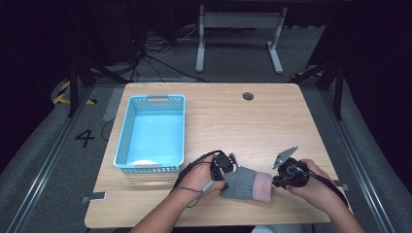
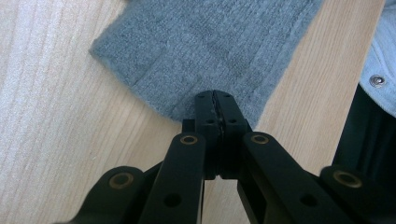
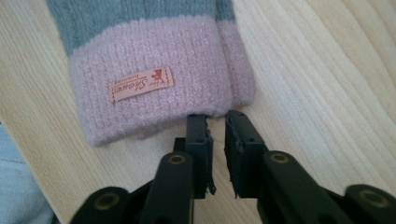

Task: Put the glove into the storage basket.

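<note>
A grey knit sock [image 1: 243,183] with a pink cuff [image 1: 264,187] lies flat near the table's front edge, between my two grippers. My left gripper [image 1: 228,174] stands at the sock's grey end. In the left gripper view its jaws [image 2: 215,95] are pressed together over the hem of the grey knit [image 2: 210,42]. My right gripper [image 1: 275,183] is at the cuff end. In the right gripper view its jaws [image 3: 217,119] stand a narrow slit apart, pinching the hem of the pink cuff [image 3: 149,51], which bears an orange label [image 3: 141,84].
An open blue plastic basket [image 1: 125,131] stands on the left half of the wooden table [image 1: 233,121]. A round cable hole [image 1: 248,96] sits near the far edge. The person's grey garment [image 2: 383,56] shows past the table's front edge.
</note>
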Demonstrator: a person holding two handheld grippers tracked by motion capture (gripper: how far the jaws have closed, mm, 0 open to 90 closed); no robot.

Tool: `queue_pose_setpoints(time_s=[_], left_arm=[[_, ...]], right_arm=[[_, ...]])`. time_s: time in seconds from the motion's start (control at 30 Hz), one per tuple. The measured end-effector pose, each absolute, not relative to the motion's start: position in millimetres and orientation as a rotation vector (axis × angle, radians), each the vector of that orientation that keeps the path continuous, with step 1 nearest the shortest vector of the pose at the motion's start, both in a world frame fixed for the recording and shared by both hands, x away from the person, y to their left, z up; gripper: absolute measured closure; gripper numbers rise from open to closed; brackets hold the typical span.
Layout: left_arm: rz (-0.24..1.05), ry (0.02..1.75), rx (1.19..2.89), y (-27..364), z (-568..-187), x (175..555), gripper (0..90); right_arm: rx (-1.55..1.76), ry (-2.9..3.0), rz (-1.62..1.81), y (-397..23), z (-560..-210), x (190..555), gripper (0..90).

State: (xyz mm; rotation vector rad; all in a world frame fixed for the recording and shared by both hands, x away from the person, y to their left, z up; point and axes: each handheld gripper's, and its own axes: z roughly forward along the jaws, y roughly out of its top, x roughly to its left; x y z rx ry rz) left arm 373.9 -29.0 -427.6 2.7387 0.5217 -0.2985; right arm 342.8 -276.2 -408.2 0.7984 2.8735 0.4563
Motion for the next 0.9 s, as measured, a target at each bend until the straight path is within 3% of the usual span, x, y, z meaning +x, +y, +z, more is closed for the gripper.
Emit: queue_pose_setpoints(time_s=[0.4, 0.9], left_arm=[[-0.282, 0.531, 2.724, -24.3, -425.0, 371.7, 88.1], [-0.249, 0.514, 2.702, -24.9, -422.1, 370.9, 86.4]], right_arm=[[0.808, 2.811, 0.59, -274.4, -379.9, 344.2, 90.0], [0.877, 2.821, 0.552, -278.4, -391.9, 350.8, 89.9]])
